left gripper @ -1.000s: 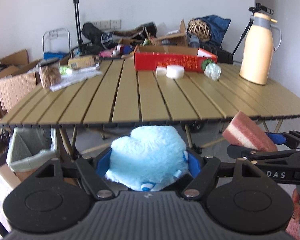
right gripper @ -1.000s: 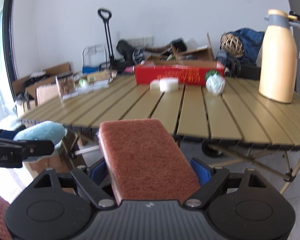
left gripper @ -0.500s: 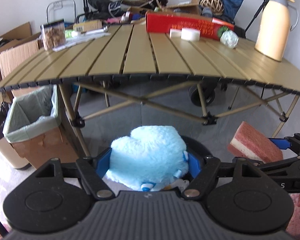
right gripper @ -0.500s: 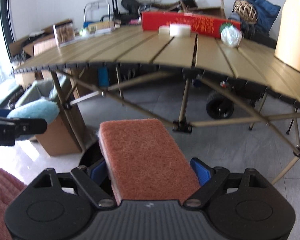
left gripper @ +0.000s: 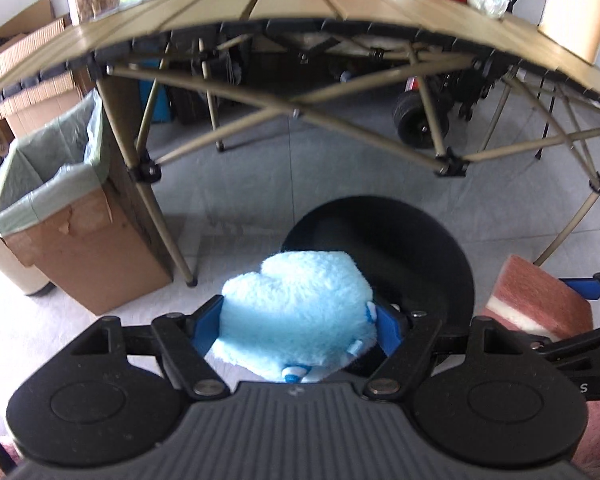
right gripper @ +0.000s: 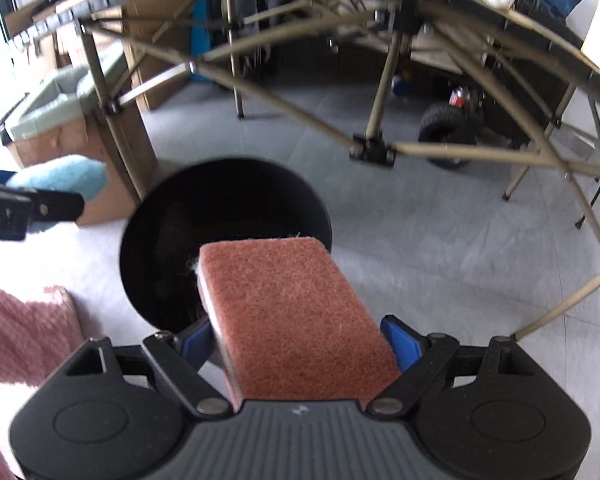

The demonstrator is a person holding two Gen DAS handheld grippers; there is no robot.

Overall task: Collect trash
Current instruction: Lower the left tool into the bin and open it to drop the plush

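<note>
Your left gripper point(left gripper: 298, 328) pinches the blue fluffy cloth point(left gripper: 296, 312), your right gripper point(right gripper: 296, 340) clamps the red sponge point(right gripper: 288, 312), both above the black bin point(right gripper: 224, 216). Centre each over the mouth before letting go.

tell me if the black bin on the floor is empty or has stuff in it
Cannot tell: the black bin looks dark inside, and the sponge hides part of it.
</note>
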